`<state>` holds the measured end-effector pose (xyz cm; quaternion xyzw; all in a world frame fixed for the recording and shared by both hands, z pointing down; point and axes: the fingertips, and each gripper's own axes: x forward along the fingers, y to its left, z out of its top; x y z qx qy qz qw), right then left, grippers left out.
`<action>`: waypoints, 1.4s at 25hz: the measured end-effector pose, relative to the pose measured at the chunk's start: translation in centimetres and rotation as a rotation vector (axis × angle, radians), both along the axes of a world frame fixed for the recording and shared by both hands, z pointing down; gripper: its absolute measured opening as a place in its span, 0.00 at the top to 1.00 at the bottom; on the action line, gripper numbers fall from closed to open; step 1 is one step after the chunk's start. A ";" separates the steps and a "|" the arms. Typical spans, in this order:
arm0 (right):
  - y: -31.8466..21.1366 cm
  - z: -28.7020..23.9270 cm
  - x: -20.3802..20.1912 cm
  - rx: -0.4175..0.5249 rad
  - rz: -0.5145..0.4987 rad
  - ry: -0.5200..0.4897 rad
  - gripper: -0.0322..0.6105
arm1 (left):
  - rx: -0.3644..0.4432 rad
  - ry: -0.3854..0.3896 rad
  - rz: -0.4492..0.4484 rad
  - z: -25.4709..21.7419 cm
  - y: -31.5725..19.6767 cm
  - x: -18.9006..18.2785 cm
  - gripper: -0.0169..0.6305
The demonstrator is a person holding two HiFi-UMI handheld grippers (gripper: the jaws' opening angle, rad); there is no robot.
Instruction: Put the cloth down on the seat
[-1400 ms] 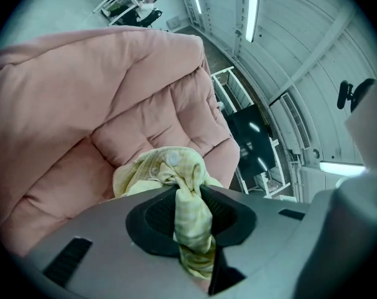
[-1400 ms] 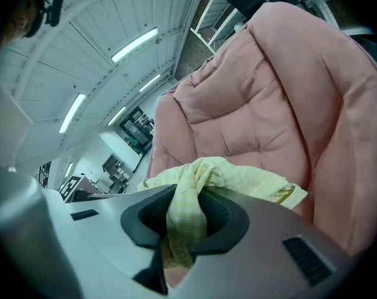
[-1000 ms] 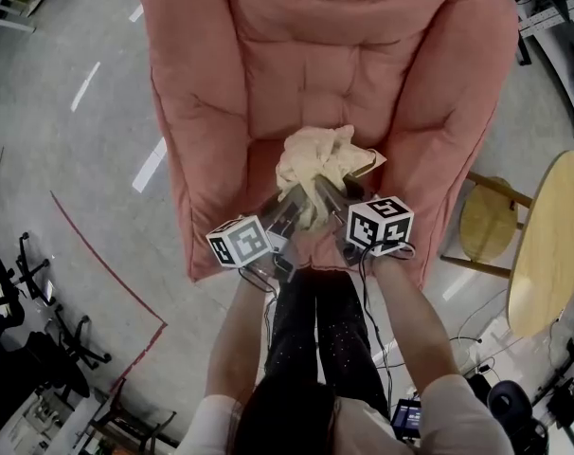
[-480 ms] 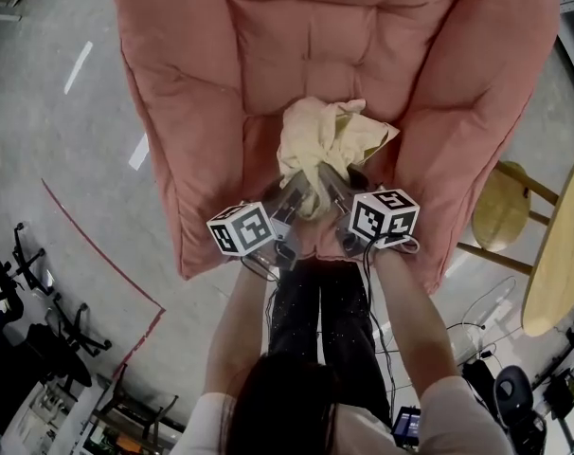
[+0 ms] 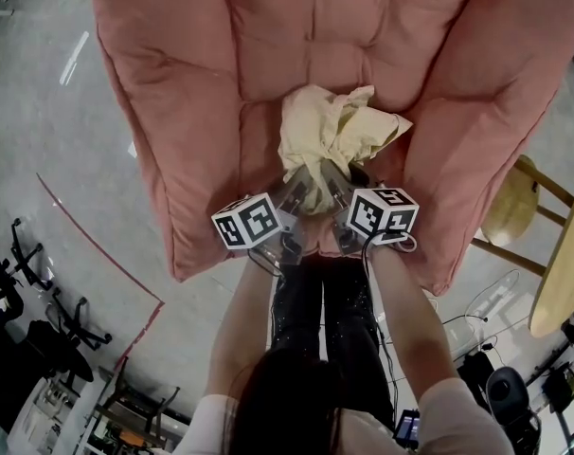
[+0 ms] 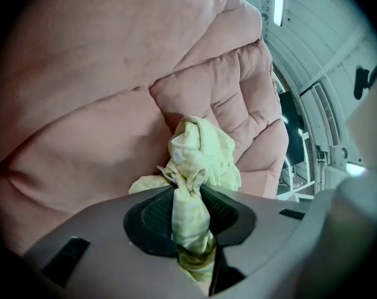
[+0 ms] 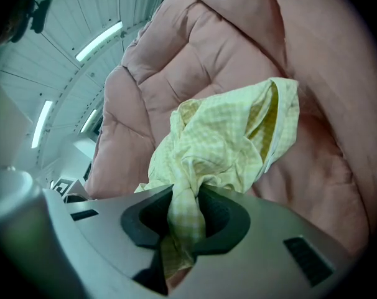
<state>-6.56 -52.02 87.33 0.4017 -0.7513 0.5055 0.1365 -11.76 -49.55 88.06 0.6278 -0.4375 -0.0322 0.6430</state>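
Carried further in over the chair than a second ago, both grippers with their load.

1. Large padded pink armchair [image 5: 221, 93]; seat [image 5: 260, 164] directly below the load.
2. Crumpled pale-yellow checked cloth [image 5: 330, 136]; bunched low over the seat, contact with the cushion not discernible.
3. Left gripper [image 5: 296, 195], right gripper [image 5: 336, 190]; fingers [image 6: 148, 217] of each clamped on a twisted fold of cloth.

Step in hand, by judgement: lowering onto the seat. Next: settle the bundle on the cushion, release both holds, draw back clear.
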 end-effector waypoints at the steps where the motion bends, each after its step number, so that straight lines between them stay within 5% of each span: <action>1: 0.0 0.6 -0.1 -0.018 0.003 0.005 0.81 | -0.016 -0.006 0.001 0.6 0.0 0.0 0.81; 15: 1.5 5.0 0.9 -0.172 0.017 0.067 0.79 | -0.211 -0.090 -0.038 5.4 1.3 1.2 0.81; 21: 1.2 4.8 0.9 -0.155 0.019 0.064 0.75 | -0.199 -0.109 -0.037 5.1 1.0 1.0 0.79; 25: 1.2 4.4 1.2 -0.161 0.024 0.065 0.63 | -0.202 -0.145 -0.040 4.7 1.2 0.4 0.74; 30: 2.1 2.2 1.7 -0.142 -0.005 0.030 0.51 | -0.163 -0.107 -0.067 2.7 2.1 0.1 0.57; 35: 2.3 -1.5 2.6 -0.088 0.006 0.022 0.48 | -0.089 -0.077 -0.047 -1.5 1.8 1.0 0.53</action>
